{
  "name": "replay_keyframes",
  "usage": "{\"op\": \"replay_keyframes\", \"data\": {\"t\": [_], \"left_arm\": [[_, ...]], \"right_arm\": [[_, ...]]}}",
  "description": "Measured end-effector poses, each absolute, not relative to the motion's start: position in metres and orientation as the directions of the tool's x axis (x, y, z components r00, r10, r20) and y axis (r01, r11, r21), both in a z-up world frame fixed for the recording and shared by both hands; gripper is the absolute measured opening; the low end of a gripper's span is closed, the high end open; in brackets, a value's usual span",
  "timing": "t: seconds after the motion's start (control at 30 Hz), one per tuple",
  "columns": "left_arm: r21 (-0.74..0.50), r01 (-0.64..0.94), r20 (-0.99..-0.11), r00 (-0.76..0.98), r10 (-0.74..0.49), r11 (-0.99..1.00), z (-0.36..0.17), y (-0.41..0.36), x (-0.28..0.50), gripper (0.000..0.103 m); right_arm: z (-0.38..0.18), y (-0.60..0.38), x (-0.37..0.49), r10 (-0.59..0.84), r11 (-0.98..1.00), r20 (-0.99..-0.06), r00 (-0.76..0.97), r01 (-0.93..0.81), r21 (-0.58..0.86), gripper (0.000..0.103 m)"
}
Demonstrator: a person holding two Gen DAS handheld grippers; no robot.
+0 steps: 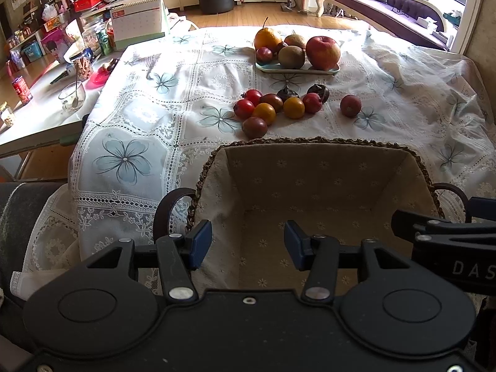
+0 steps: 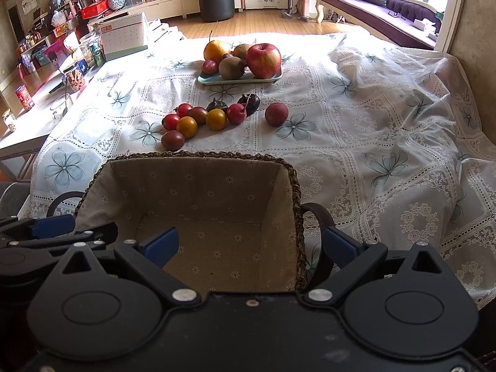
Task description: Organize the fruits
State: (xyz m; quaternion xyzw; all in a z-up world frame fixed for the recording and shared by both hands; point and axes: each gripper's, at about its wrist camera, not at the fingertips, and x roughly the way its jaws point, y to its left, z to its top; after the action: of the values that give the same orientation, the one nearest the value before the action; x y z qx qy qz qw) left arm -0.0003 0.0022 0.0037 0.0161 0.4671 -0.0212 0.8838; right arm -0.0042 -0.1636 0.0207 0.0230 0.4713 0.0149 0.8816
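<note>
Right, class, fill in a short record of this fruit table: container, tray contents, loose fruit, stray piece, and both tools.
container: lined wicker basket, nothing inside
tray: light tray holding a red apple, kiwi, orange and smaller fruits
loose fruit: cluster of small red, orange and dark fruits on the tablecloth
stray piece: one red fruit apart, right of the cluster
left tool: open
right tool: open

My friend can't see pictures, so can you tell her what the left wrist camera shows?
The open left tool hangs over an empty cloth-lined basket on a flowered tablecloth. Beyond the basket lie small red, orange and dark loose fruits, and farther back a plate holds an apple, kiwis and a pear.
</note>
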Motion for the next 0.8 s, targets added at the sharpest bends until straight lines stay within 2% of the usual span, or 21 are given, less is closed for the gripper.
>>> {"op": "replay_keyframes", "data": {"t": [0.8], "left_arm": [[-0.014,0.064,-0.835,0.548,-0.046,0.998,0.0024,0.004,0.0005,0.056]], "right_arm": [[0.0197,-0.1638,-0.0039,0.044,0.999,-0.829,0.557,-0.007,0.049,0.103]]}}
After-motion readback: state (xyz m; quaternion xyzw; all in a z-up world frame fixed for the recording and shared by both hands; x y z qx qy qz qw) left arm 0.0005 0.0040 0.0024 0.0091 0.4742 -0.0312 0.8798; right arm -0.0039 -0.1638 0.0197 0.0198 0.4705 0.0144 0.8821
